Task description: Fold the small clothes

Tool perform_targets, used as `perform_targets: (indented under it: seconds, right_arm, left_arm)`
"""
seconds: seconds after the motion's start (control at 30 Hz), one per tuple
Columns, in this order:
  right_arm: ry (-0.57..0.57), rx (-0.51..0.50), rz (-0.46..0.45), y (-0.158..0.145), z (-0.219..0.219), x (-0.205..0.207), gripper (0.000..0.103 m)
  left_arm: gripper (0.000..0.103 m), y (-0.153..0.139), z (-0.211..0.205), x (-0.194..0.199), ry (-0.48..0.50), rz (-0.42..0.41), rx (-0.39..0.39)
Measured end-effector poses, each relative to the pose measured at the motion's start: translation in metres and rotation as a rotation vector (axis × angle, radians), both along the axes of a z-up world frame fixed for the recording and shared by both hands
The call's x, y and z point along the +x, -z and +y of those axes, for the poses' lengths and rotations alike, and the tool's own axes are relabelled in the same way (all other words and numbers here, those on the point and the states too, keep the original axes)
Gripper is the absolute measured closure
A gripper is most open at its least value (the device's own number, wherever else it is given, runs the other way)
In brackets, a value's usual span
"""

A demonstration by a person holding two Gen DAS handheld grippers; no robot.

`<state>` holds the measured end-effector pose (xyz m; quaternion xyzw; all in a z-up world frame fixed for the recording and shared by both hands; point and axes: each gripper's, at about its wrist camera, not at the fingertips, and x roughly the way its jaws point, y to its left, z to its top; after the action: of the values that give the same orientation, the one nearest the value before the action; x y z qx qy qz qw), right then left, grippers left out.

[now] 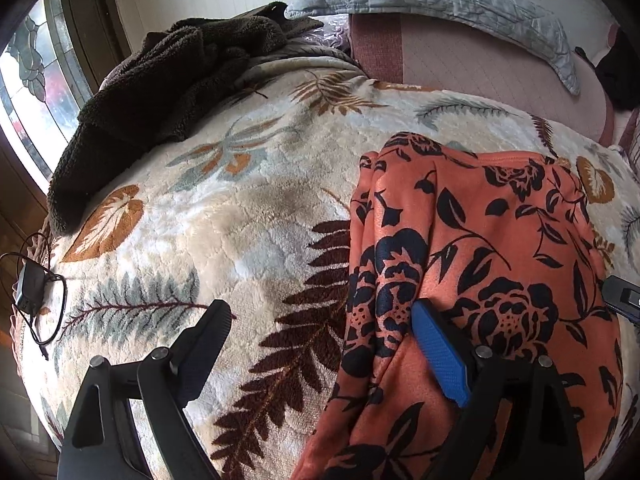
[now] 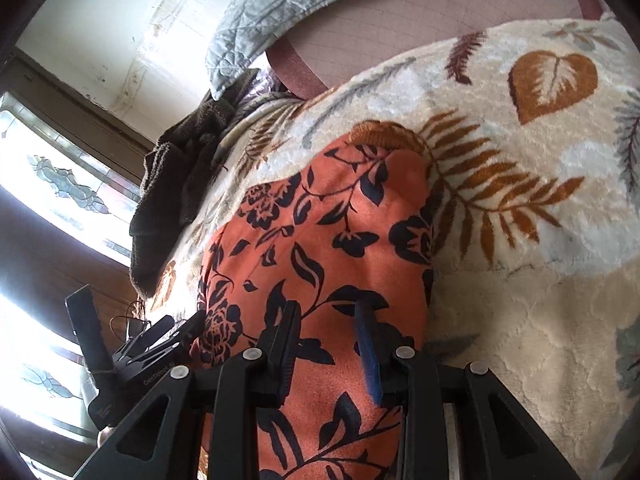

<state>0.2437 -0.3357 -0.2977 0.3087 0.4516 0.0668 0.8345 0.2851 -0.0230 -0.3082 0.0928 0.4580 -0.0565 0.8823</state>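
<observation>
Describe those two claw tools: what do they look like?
Both are black plastic frames with triangular cut-outs and silver rivets. Each left gripper and right gripper has two flat fingers: one black, one with a ribbed blue pad. Small white lettering marks the left one's side.

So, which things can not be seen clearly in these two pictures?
- Garment: near end cut off by the bottom edge, both views.
- Right gripper: whether it pinches cloth is unclear, right view.
- Right gripper, left view: only a tip at the right edge.
- Brown cloth: kind unclear.
</observation>
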Motion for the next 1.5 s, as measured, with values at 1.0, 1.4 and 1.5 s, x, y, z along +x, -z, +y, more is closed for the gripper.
perform_targets:
  seconds: [1.0, 1.4, 1.5]
  right_arm:
    - [0.071, -0.070, -0.042, -0.003, -0.033, 0.077, 0.068]
    - [-0.029, -0.055, -0.065, -0.040, 0.011, 0.016, 0.047]
    - [-0.075, -0.089, -0.043, -0.035, 0.029, 0.000, 0.047]
  left_arm:
    - [0.012, -0.002, 0.019, 0.000, -0.030, -0.030, 0.017]
    - [0.012, -0.005, 0.018, -0.015, -0.029, -0.065, 0.036]
    - [0.012, -0.004, 0.020, -0.015, -0.028, -0.061, 0.035]
